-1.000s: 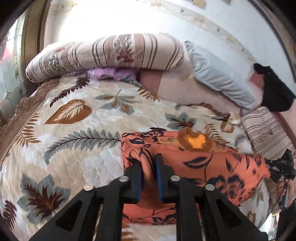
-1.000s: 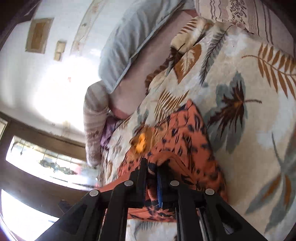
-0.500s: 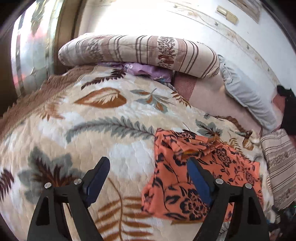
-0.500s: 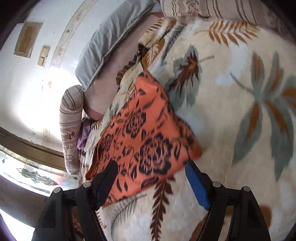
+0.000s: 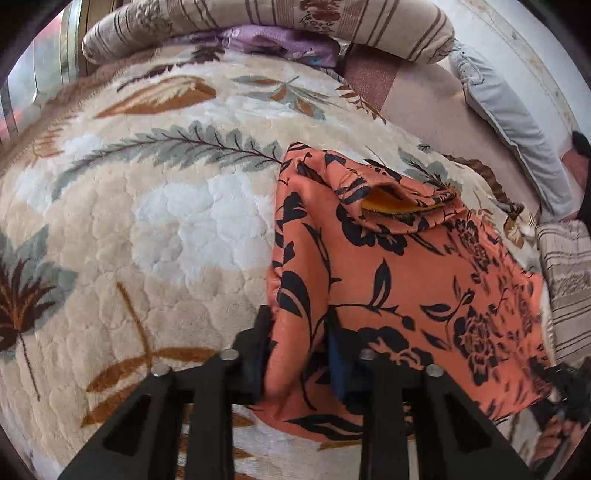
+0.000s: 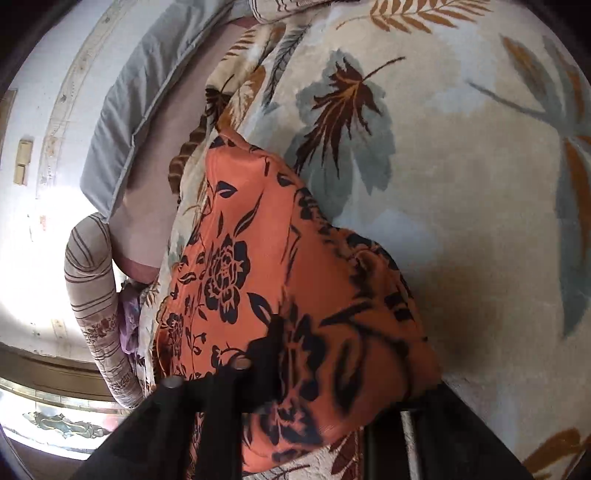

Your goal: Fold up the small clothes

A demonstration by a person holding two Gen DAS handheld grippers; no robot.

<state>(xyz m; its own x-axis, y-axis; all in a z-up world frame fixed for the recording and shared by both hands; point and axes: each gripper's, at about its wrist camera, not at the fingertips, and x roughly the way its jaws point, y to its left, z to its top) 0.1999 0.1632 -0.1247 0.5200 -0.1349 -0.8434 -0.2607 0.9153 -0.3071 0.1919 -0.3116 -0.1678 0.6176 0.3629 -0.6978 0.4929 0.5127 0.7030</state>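
On the leaf-patterned blanket (image 5: 177, 229) covering the bed, the orange floral garment (image 5: 406, 280) lies partly folded, an orange-yellow inner layer showing at its far fold. The left gripper (image 5: 299, 350) has just been closing and now pinches the garment's near left corner, cloth bunched between its pads. The right gripper (image 6: 332, 373) has likewise been closing and clamps the near right corner, fabric draping over its fingers. A striped pillow (image 5: 280, 26) and a grey cushion (image 6: 125, 122) lie along the bed's far edge.
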